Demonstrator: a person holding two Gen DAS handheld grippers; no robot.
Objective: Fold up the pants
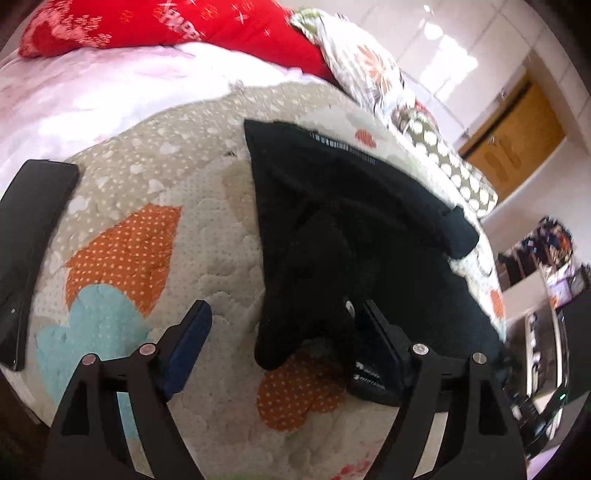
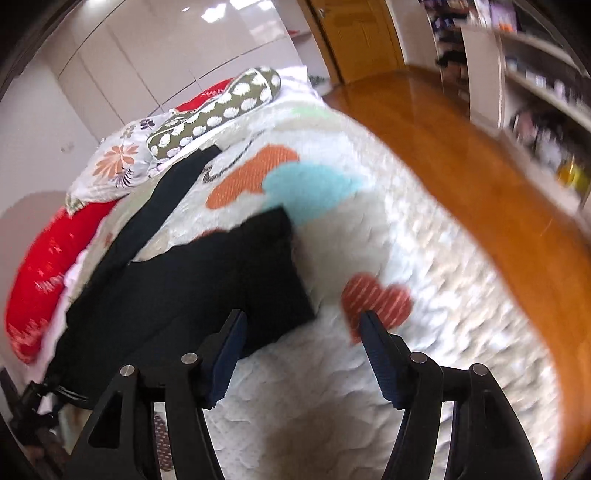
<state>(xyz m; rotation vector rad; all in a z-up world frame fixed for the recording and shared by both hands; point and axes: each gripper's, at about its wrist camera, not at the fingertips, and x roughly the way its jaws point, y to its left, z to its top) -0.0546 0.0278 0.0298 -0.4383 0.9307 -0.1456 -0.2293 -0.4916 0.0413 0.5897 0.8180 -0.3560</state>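
Black pants lie partly folded on a quilted bedspread with orange and blue hearts. In the left wrist view my left gripper is open, its fingers wide apart just above the near edge of the pants; a lobe of black cloth hangs between them, and its right finger lies against the cloth. In the right wrist view the pants lie to the left, one leg stretching away toward the pillows. My right gripper is open and empty, above the bedspread beside a folded corner.
A red pillow, a floral pillow and a green dotted bolster lie at the head of the bed. A black flat object lies at the left edge. Wooden floor and shelves are beyond the bed's right side.
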